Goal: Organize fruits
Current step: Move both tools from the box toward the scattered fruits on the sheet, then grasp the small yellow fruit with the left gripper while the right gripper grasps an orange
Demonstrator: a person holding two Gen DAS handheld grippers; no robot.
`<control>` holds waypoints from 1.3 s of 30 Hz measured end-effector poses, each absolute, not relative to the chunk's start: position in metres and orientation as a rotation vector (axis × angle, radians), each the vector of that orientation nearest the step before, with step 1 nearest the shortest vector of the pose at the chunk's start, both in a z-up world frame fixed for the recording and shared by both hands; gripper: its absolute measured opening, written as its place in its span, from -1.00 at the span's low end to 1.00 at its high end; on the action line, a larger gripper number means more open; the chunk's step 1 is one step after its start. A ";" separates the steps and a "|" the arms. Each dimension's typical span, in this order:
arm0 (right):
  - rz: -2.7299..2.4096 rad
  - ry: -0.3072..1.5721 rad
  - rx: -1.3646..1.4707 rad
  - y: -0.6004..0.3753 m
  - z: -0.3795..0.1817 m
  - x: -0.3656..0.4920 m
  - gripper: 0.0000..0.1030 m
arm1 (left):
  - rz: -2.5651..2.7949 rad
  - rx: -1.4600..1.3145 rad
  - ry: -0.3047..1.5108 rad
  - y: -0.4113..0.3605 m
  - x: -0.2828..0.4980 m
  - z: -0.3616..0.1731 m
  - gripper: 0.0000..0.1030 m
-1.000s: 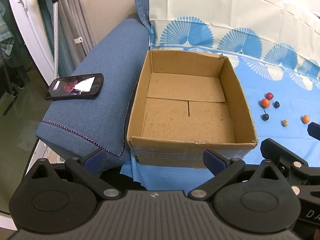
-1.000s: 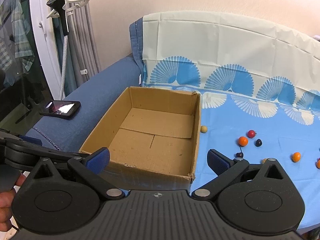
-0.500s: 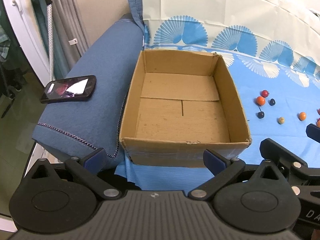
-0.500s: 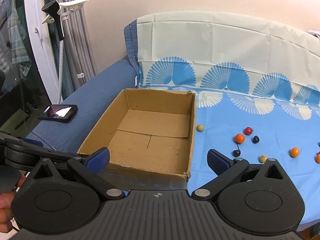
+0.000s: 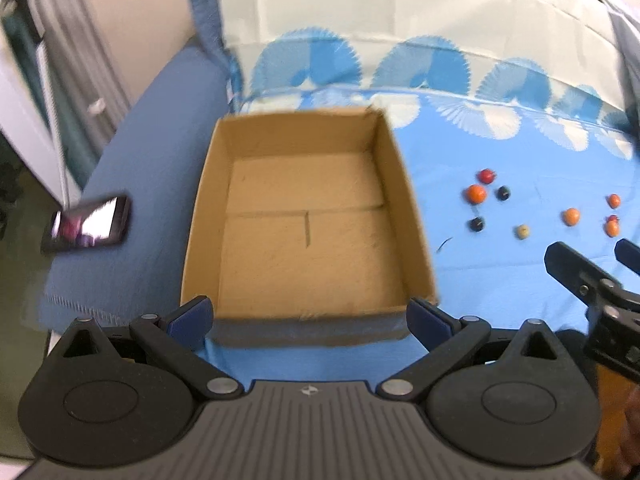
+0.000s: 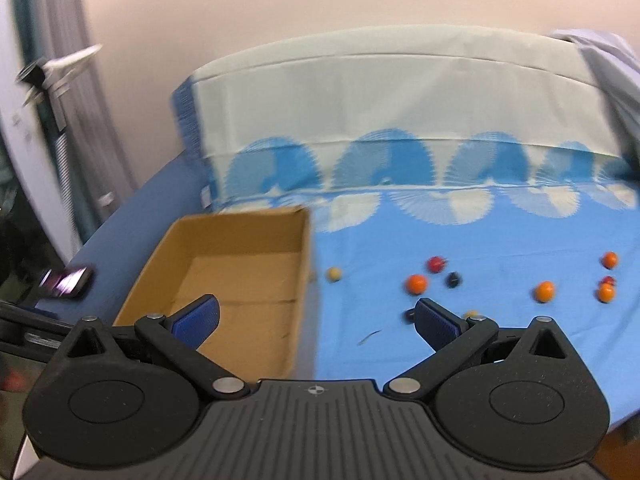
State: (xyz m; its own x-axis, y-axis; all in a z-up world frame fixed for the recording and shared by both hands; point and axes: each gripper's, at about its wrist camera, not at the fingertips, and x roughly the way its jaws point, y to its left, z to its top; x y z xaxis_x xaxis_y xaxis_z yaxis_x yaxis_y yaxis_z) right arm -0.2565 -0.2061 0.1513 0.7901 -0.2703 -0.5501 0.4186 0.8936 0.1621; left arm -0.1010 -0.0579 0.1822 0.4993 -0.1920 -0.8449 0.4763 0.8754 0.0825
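Blue fan-patterned cloth (image 6: 460, 248) is spread over a sofa, with an open brown cardboard box (image 5: 404, 200) set on it.

Nothing is seen inside the box. Small round fruits, orange (image 6: 416, 283), red (image 6: 436, 264), dark (image 6: 453, 279) and pale yellow (image 6: 334, 274), are scattered on the cloth to its right. The left gripper (image 5: 310, 314) and right gripper (image 6: 316, 316) are held wide open, empty, near the box's front edge. A black phone (image 5: 90, 226) lies on the blue armrest (image 5: 140, 168).

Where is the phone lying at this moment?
In the left wrist view the phone lies at the far left on the blue sofa arm, left of the cardboard box and apart from it, its screen lit.
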 end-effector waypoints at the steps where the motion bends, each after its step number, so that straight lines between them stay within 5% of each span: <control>1: -0.395 0.538 0.289 -0.215 0.152 -0.260 0.99 | -0.419 0.343 0.954 -0.067 -0.102 0.191 1.00; 18: -0.702 0.478 0.419 -0.360 0.125 -0.315 0.99 | -0.685 0.329 0.836 -0.230 -0.124 0.300 1.00; 31: -0.830 0.492 0.466 -0.419 0.091 -0.337 0.99 | -0.768 0.343 0.845 -0.309 -0.122 0.277 1.00; 39: -0.855 0.542 0.524 -0.451 0.051 -0.326 0.99 | -0.655 0.790 0.771 -0.383 -0.060 0.172 1.00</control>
State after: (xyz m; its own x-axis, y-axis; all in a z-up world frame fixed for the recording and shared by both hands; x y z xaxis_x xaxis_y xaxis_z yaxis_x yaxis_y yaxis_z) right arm -0.3260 -0.4512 0.0512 0.5410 -0.5537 -0.6330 0.8086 0.5495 0.2104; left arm -0.0603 -0.3834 0.1721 0.5548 -0.2246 -0.8011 0.7544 0.5417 0.3707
